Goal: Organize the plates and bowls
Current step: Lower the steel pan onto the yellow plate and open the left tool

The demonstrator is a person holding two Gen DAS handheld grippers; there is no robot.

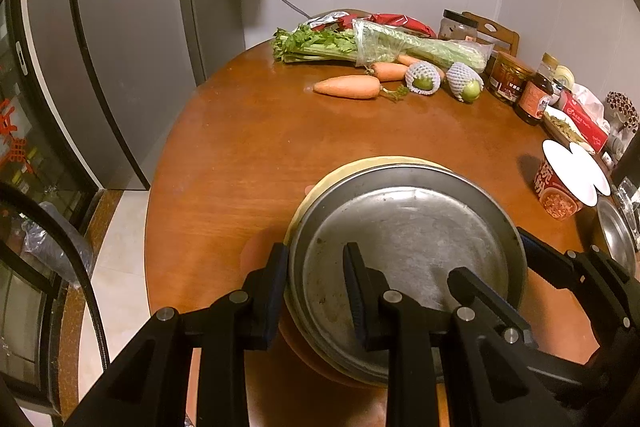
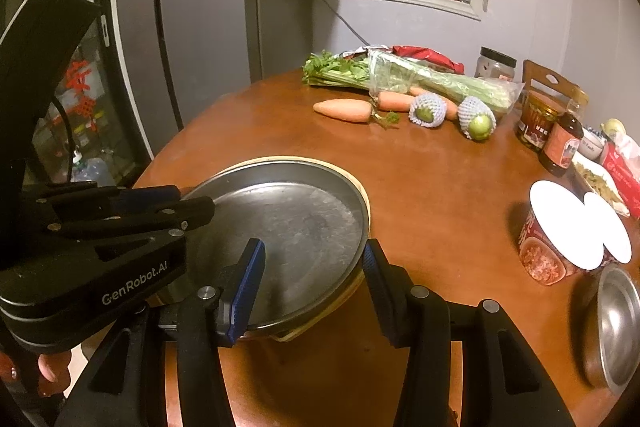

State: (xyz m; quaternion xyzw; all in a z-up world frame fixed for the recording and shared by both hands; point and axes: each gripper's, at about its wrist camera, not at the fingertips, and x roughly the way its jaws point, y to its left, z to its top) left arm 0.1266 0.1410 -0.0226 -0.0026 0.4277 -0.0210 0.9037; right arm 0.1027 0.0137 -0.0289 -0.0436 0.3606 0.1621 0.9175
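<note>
Plates: a steel plate [image 1: 404,251] sits nested on a cream plate [image 1: 308,195], stacked near the front edge of the round wooden table [image 1: 248,155].
Done so far: these two appear already gathered into one pile.
Left to do: a steel bowl [image 2: 612,327] lies well apart at the right edge, beside an instant-noodle cup [image 2: 568,239]; I judge it has yet to join the stack.
Left gripper [image 1: 316,291]: jaws partly open, straddling the stack's left rim, one finger outside and one over the steel plate; whether they pinch it I cannot tell.
Right gripper [image 2: 314,287]: jaws wide apart, straddling the right rim, its blue pad [image 2: 246,291] inside the plate, the other finger outside; no firm grip shows.
Clutter: carrots [image 1: 347,87], celery and jars stand far back.
</note>
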